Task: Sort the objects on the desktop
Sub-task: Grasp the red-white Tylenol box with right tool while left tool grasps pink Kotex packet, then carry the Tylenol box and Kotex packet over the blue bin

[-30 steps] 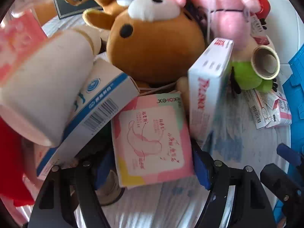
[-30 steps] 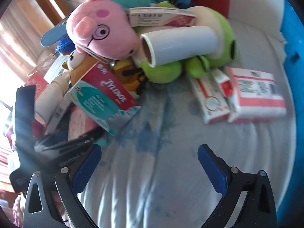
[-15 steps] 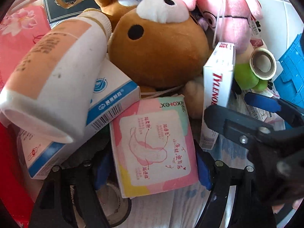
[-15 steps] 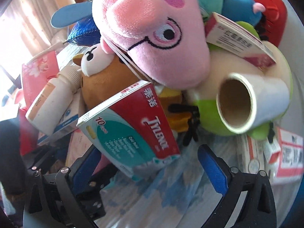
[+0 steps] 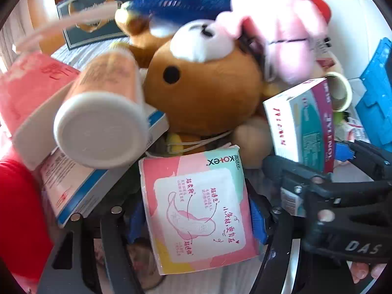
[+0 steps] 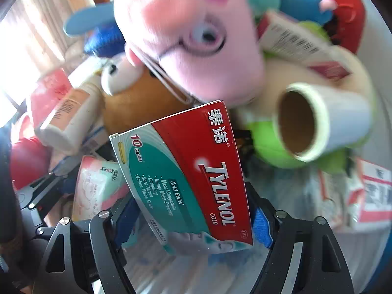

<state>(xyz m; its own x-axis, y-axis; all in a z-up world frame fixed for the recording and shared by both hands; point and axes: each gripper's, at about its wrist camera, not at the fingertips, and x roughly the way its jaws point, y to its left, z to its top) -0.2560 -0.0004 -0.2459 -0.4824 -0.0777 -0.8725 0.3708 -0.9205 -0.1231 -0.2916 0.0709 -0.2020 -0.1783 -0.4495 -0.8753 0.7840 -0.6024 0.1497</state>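
My left gripper [image 5: 196, 218] is shut on a pink Kotex pad pack [image 5: 198, 208], which also shows in the right wrist view [image 6: 98, 186]. My right gripper [image 6: 193, 223] is shut on a red and teal Tylenol box [image 6: 191, 178]; the box [image 5: 301, 125] and that gripper [image 5: 325, 169] appear at the right of the left wrist view. Behind both lies a pile: a brown bear plush [image 5: 208, 90], a pink pig plush [image 6: 191, 41], a green plush [image 6: 274, 147], a white bottle [image 5: 103, 117] and a blue-striped white box [image 5: 98, 183].
A cardboard-core roll [image 6: 321, 125] lies on the green plush. Red and white medicine packs [image 6: 367, 193] lie on the white cloth at the right. A blue bin [image 5: 377, 98] stands at the right edge. A pink tissue pack [image 5: 27, 90] is at the left.
My right gripper moved into the pile and closed on the Tylenol box, which now stands tilted up. The left gripper stays shut on the pad pack and has shifted closer to the pile.
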